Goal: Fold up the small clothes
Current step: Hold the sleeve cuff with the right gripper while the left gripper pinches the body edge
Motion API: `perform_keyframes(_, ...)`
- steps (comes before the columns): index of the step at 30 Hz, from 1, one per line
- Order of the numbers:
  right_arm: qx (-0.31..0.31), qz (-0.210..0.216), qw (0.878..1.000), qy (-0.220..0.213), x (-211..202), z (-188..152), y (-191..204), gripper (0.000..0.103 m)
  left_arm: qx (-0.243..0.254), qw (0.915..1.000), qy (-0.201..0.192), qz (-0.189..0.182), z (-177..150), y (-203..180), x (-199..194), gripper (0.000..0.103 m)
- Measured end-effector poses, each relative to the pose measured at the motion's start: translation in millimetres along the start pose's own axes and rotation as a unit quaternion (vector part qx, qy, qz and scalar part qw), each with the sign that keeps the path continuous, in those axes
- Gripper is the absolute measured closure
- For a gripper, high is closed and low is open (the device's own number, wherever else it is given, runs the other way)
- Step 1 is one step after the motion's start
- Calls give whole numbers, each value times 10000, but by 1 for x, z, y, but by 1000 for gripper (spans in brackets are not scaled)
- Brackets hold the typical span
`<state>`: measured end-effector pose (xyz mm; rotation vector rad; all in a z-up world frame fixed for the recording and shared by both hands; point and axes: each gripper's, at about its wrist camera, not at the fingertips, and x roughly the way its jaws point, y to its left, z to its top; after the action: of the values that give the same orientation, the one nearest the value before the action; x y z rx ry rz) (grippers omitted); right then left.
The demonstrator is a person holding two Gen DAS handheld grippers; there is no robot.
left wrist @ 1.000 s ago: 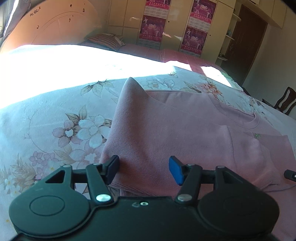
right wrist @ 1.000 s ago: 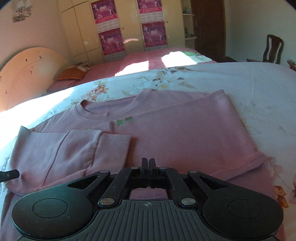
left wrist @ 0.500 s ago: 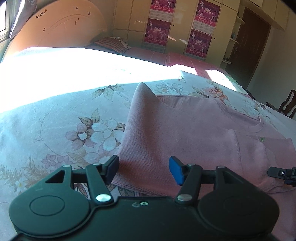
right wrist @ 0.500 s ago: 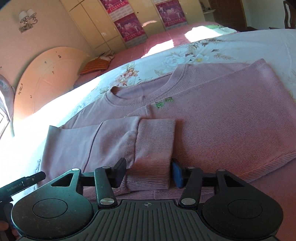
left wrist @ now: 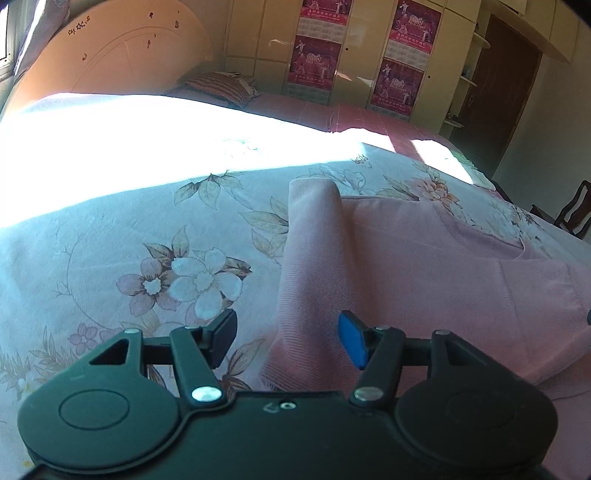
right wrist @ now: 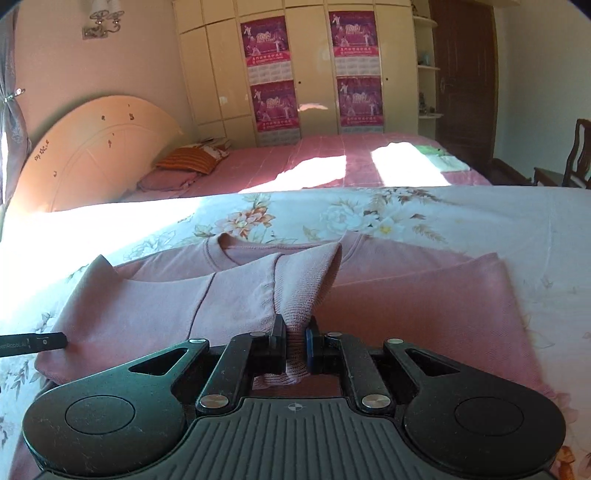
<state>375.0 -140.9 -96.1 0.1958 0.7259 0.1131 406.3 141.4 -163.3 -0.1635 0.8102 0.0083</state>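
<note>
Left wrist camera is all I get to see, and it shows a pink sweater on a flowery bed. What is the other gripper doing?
Observer: The right gripper has its fingers shut on the ribbed sleeve cuff.
Operator: Is the cuff lying flat?
Observer: No, it is held up above the front of the pink sweater, not flat on it.
Operator: Is there anything on the wall that I can't see?
Observer: Yes, a wall lamp hangs above the headboard.
</note>
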Motion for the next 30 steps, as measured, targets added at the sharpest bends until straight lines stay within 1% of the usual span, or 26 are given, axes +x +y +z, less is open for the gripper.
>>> perform_keyframes(2, 232, 31, 9996, 128, 2, -4, -12, 95, 40, 9999, 127, -57, -3, -3, 6, 44)
perform_keyframes(4, 183, -166, 9995, 181, 2, -10, -19, 95, 114, 9996, 233, -62, -7, -6, 12, 44)
perform_keyframes(7, 378, -361, 9978, 409, 7, -21, -34, 95, 211, 9996, 169, -53, -12, -8, 12, 42)
perform_keyframes(9, 343, -401, 9964, 663, 18, -30, -37, 94, 201, 9997, 141, -54, -14, -8, 11, 44)
perform_keyframes(11, 320, -466, 9964, 632, 17, -34, -38, 94, 122, 9998, 104, -93, -16, -4, 7, 48)
perform_keyframes(12, 347, -482, 9963, 617, 15, -34, -39, 94, 84, 9999, 77, -102, -17, -2, 6, 60)
perform_keyframes(13, 382, -481, 9962, 612, 14, -34, -40, 94, 28, 9999, 62, -97, -18, 1, 5, 70)
perform_keyframes(14, 447, -440, 9963, 592, 13, -33, -41, 94, 19, 9999, 44, -91, -20, 3, 4, 73)
perform_keyframes(16, 692, -283, 9960, 490, 11, -31, -46, 94, 60, 9999, 25, -146, -20, 4, 3, 84)
perform_keyframes(17, 873, -188, 9949, 471, 10, -29, -51, 94, 69, 9998, 20, -189, -20, 4, 2, 88)
perform_keyframes(18, 1057, -124, 9932, 481, 11, -26, -54, 88, 86, 9998, 21, -190, -20, 4, 1, 89)
perform_keyframes(19, 1171, -165, 9920, 448, 12, -23, -57, 74, 127, 9998, 6, -168, -21, 3, 1, 90)
perform_keyframes(20, 1181, -186, 9919, 430, 14, -20, -57, 71, 167, 9998, -8, -143, -21, 2, 0, 91)
perform_keyframes(23, 1219, -257, 9915, 386, 18, -14, -63, 71, 264, 9996, -12, -114, -22, 2, 0, 90)
perform_keyframes(26, 1271, -267, 9903, 488, 26, -11, -67, 71, 394, 9992, -18, -16, -22, -3, 0, 90)
perform_keyframes(27, 1253, -248, 9904, 526, 31, -10, -66, 71, 376, 9993, -21, 57, -20, -6, -3, 89)
perform_keyframes(29, 1233, -259, 9905, 551, 40, -8, -67, 71, 398, 9991, -114, 74, -12, -13, -9, 86)
perform_keyframes(30, 1243, -276, 9903, 553, 43, -6, -68, 71, 451, 9988, -162, 76, -8, -17, -10, 79)
